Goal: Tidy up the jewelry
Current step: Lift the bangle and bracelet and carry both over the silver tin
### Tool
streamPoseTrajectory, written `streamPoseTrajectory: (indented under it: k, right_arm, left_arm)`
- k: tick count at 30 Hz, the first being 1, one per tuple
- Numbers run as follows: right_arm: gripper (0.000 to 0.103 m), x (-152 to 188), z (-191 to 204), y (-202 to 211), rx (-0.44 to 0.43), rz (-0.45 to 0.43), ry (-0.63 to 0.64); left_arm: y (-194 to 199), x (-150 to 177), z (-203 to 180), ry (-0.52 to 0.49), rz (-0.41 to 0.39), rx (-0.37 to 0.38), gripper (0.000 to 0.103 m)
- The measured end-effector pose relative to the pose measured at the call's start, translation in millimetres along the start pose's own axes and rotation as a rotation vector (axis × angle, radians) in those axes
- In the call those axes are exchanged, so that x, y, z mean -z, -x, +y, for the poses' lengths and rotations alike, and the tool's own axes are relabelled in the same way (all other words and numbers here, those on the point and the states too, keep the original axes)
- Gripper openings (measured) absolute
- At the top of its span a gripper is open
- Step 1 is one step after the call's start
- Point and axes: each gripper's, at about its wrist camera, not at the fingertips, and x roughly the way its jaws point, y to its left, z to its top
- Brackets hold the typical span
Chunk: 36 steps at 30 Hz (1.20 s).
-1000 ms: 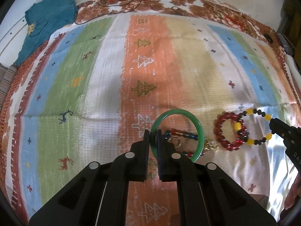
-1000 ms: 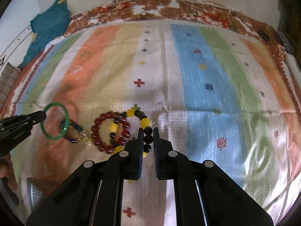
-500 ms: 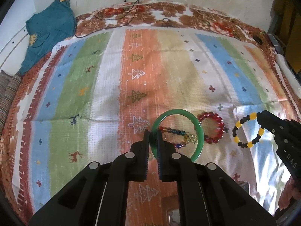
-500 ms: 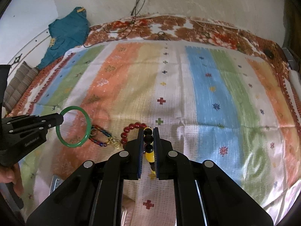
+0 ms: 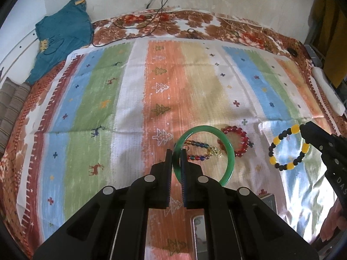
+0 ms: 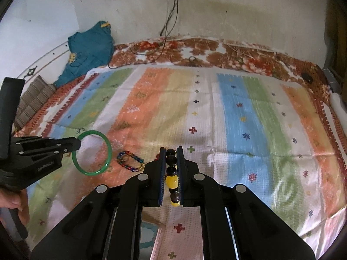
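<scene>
My left gripper (image 5: 176, 155) is shut on the rim of a green bangle (image 5: 227, 145), held in the air above the striped cloth; the same bangle (image 6: 106, 145) hangs from that gripper (image 6: 77, 144) in the right wrist view. My right gripper (image 6: 171, 151) is shut on a yellow-and-black bead bracelet (image 6: 171, 181), which dangles from its tip (image 5: 303, 127) as a loop (image 5: 288, 165) in the left wrist view. A multicoloured bead bracelet with a gold charm (image 5: 200, 146) and a red bead bracelet (image 5: 241, 139) lie on the cloth below.
A striped cloth (image 5: 97, 99) covers a floral bedspread (image 5: 195, 23). A teal garment (image 5: 63, 34) and striped cushion (image 5: 10, 106) lie far left, with cables (image 5: 156, 15) at the back. A shiny flat object (image 5: 199, 234) sits at the near edge. A person's hand (image 6: 15, 203) holds the left gripper's handle.
Both grippers have risen off the cloth with their bracelets. The yellow-and-black bracelet left the red one behind and swung right; the view now takes in more of the wall.
</scene>
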Motion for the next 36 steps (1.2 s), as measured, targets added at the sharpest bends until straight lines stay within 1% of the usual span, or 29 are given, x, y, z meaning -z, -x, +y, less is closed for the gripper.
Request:
streamPoseTrajectory:
  k: [10,16,22,27,32,36]
  right_arm:
    - [0.011,7,10,29,-0.028,-0.045,0.002]
    - [0.011,13,15,41,-0.026,-0.058,0.009]
    - [0.011,21,17,47,-0.033,-0.05,0.017]
    - [0.011,28,23,58,-0.048,-0.055,0.026]
    - [0.011,31,32,76,-0.079,-0.067,0.035]
    - [0.011,39,37,82,-0.087,-0.059,0.041]
  left_arm:
    - [36,11,-7,-0.002,-0.052,0.033,0.007]
    - [46,21,-12,-0.025,-0.064,0.024,0.007]
    - [63,30,-18,-0.039,-0.084,0.045,0.007]
    - [69,39,-21,-0.051,-0.09,0.04,0.007]
    - [71,48,-19,-0.048,-0.079,0.036,0.007]
    - [76,55,-19,-0.048,-0.081,0.038,0.007]
